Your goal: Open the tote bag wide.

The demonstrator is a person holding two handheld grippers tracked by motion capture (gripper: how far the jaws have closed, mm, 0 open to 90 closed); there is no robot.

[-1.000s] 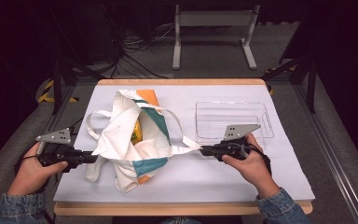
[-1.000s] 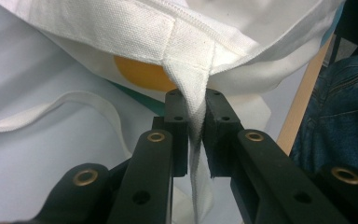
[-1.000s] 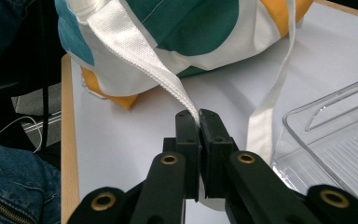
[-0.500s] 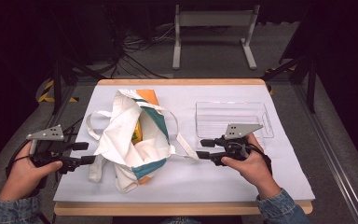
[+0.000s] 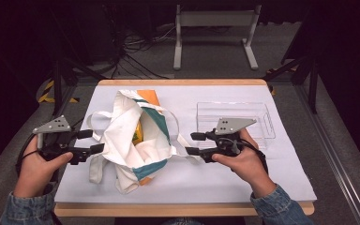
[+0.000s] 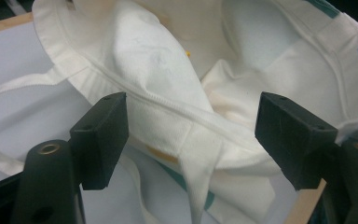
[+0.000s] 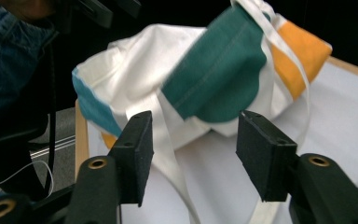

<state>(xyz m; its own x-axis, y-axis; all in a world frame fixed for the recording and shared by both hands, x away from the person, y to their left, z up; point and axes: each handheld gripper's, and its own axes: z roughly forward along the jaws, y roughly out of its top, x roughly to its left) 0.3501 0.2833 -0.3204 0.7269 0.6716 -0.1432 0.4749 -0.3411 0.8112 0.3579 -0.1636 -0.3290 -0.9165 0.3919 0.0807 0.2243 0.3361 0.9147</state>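
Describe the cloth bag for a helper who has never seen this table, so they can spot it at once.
On the white-covered table, look left of centre, between the left gripper and the right gripper. The tote bag lies there crumpled, with loose white straps. Unlike the clear plastic tray nearby, it is soft white cloth with teal and orange patches.

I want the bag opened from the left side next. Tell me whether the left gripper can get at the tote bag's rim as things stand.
Probably yes. The left gripper is open right beside the tote bag, and in the left gripper view the hemmed rim lies just past its spread jaws with nothing between.
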